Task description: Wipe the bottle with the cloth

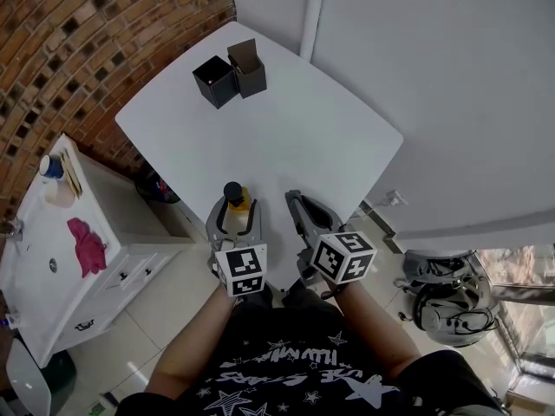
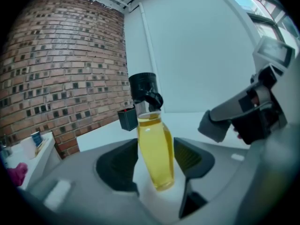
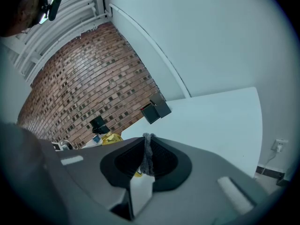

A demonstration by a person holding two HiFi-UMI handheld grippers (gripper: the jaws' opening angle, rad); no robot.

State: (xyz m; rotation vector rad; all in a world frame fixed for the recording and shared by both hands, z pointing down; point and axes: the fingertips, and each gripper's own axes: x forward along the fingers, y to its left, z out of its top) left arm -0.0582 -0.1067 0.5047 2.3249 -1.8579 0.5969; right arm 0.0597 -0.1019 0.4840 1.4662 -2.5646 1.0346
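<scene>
Bottle [image 1: 237,199] of yellow liquid, with a black pump top, is at the near edge of the white tabletop [image 1: 286,120], right in front of the person. It sits between the jaws of the left gripper [image 1: 236,211]. In the left gripper view the two dark pads lie against the sides of the bottle [image 2: 155,149], so the left gripper [image 2: 156,162] has closed on its lower body. The bottle looks tilted there, and I cannot tell whether its base rests on the surface.

Just beside it, the right gripper [image 1: 297,204] points the same way over the tabletop's edge. Its jaws are brought together, pinching a thin fold of grey cloth [image 3: 148,153] between the pads of the right gripper [image 3: 146,161]. From the left gripper view a grey tuft of the cloth [image 2: 215,128] pokes out at that gripper's tip, near the bottle but apart from it.

At the far corner of the tabletop stand a black box [image 1: 215,81] and a brown box [image 1: 247,68], touching each other. A brick wall [image 1: 69,50] runs along the left, with a white cabinet [image 1: 130,232] below it carrying a pink rag [image 1: 87,245].
</scene>
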